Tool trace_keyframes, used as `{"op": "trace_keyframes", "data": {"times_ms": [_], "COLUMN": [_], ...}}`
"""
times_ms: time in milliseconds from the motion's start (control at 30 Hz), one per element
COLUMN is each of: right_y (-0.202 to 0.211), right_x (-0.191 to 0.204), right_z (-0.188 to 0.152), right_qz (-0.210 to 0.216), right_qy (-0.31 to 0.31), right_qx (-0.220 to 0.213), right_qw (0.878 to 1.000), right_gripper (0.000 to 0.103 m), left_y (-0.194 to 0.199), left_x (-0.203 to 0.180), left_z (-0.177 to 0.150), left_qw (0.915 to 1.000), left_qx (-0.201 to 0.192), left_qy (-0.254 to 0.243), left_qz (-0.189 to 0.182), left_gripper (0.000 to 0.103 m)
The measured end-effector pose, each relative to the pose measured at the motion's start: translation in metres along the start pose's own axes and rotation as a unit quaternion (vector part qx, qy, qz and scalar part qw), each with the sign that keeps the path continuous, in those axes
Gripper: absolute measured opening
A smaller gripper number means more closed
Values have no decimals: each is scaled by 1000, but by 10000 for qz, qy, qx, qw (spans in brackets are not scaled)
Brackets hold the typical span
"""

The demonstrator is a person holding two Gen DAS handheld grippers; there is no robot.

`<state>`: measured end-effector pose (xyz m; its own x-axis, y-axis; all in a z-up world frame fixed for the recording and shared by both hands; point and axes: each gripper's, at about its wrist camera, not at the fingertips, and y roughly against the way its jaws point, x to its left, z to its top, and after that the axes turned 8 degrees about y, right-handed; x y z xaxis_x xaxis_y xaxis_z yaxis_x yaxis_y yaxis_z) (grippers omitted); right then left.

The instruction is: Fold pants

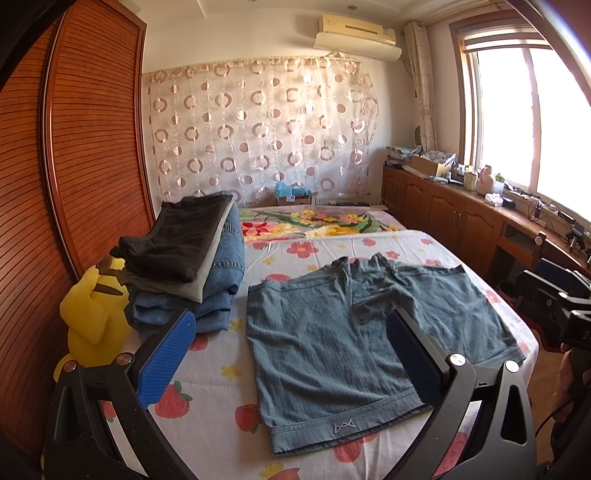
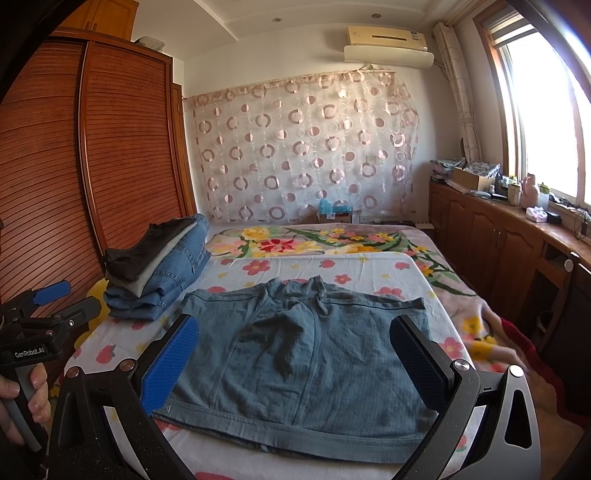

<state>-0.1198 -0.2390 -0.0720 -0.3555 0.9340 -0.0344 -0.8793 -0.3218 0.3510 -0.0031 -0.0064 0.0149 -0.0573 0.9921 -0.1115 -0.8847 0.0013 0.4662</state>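
Left gripper [image 1: 291,354] nearest, spread wide, empty; right gripper [image 2: 293,358] likewise. Blue-grey shorts [image 1: 354,332] flat on flowered sheet [image 1: 207,413], beside folded stack [image 1: 192,266]. Soft, light, limp; probably best pinched at waistband [image 1: 343,430] corners or hems.

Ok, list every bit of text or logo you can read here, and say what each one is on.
"GenRobot.AI": on the black body of the left gripper, seen from the right wrist view.
A zigzag logo, no letters: on the waistband of the blue-grey shorts.
A badge on the air conditioner: too small to read.
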Motion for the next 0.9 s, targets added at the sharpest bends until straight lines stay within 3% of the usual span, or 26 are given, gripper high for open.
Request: {"op": "trace_keyframes", "data": {"times_ms": [433,900], "right_y": [-7,-26], "right_x": [-9,-29], "right_z": [-10,-26], "right_qz": [63,-93], "right_qy": [45,62], "right_qx": [242,918], "right_qw": [9997,9957], "right_gripper": [103,103], "left_y": [-30,-61], "left_x": [-5,19], "left_z": [-31,-59], "left_qw": [9989,9945], "left_qx": [471,1047], "left_qy": [-12,45], "left_qz": [68,-55], "left_gripper": [103,103]}}
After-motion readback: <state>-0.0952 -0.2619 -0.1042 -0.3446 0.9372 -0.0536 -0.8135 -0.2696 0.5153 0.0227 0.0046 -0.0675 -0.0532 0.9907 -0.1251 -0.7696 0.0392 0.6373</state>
